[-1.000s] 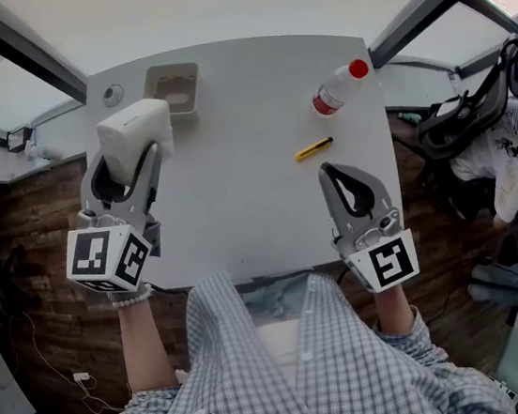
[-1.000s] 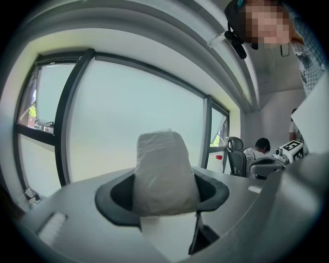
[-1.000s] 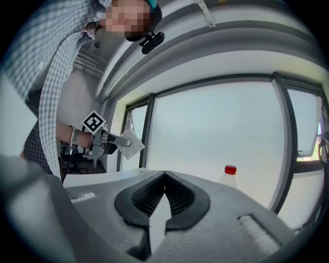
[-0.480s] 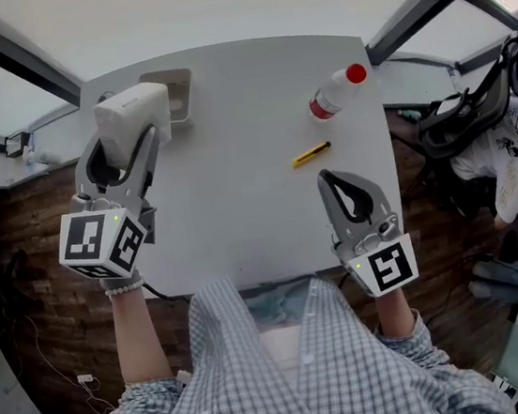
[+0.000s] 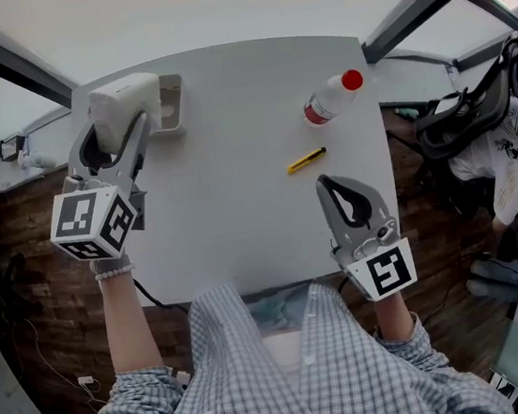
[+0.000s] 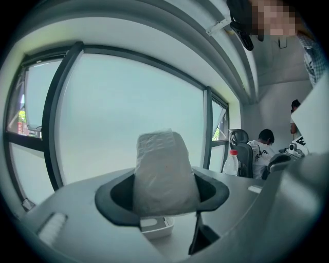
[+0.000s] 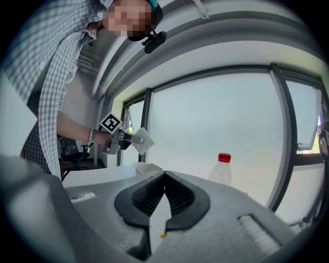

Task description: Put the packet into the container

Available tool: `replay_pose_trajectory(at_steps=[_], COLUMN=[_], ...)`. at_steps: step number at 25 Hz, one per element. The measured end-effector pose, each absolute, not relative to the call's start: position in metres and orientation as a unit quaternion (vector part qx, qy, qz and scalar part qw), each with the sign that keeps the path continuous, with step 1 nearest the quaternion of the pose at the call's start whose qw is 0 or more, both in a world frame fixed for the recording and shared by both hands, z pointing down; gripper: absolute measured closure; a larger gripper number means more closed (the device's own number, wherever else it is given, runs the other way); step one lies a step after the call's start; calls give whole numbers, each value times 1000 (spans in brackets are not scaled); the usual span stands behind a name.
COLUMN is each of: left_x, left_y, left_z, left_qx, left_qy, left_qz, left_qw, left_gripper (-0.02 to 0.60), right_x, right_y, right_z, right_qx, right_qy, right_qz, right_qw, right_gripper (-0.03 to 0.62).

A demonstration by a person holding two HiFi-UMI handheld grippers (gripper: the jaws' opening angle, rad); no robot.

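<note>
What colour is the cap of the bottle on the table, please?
Red: the cap of the bottle shows best in the head view.

My head camera looks steeply down on the whole counter (image 5: 237,185). The cameras on my left tongs (image 5: 120,125) and right tongs (image 5: 324,185) ride low, looking outward across it; all share the bottle (image 5: 325,100).

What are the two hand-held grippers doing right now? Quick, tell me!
Left hand-held gripper: closed on the white packet.
Right hand-held gripper: closed, holding nothing.
</note>
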State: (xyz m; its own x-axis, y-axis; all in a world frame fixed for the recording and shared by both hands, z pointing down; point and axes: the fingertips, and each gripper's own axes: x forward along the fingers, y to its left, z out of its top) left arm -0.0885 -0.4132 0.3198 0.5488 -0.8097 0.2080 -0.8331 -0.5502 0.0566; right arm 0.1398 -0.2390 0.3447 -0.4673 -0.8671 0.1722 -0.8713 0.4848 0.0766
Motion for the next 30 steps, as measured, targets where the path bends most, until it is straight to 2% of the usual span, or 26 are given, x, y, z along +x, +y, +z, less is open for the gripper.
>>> replay_pose_trajectory(at_steps=[30], left_x=[-79], left_y=[-474], left_z=[462], left_qx=[841], left_qy=[-448], left_qz=[252], left_qw=[165], left_gripper=[305], right_x=[173], right_y=[-235], right_z=[366], right_qx=[515], right_qy=[-849], right_qz=[43], right_qw=[113], right_gripper=[595])
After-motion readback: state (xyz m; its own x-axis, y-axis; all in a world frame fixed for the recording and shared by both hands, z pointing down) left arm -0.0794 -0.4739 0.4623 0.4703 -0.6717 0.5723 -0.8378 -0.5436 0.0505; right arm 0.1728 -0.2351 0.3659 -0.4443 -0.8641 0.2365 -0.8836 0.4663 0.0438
